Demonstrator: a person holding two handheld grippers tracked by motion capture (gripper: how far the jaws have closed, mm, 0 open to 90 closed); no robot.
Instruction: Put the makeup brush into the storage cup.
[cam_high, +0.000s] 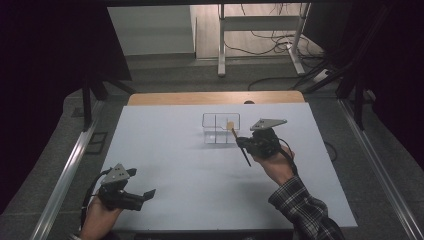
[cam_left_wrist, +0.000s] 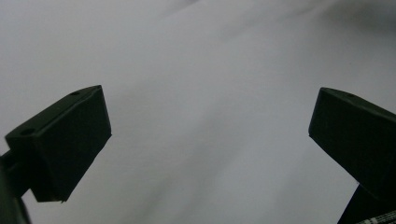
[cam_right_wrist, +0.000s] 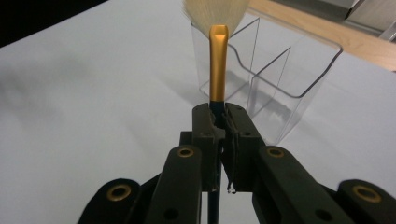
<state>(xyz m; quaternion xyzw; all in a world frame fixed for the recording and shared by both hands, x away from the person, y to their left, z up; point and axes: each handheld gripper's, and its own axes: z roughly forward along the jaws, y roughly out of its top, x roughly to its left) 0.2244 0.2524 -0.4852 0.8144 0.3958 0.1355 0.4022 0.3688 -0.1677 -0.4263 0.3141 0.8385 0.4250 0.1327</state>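
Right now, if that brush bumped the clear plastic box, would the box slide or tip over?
The clear box looks thin-walled and empty, so it is probably light and would likely slide on the smooth white table. Its wide, flat base suggests sliding rather than tipping. The brush, pinched in the right hand-held gripper, has soft bristles that would probably bend first.

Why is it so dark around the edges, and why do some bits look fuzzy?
In the high view the light falls on the white table and the sides stay black. In the left gripper view the open left gripper looks soft and dim over plain grey. In the right gripper view the brush in the shut right gripper is sharp, its bristles blurred at the top, and the clear box shines faintly.
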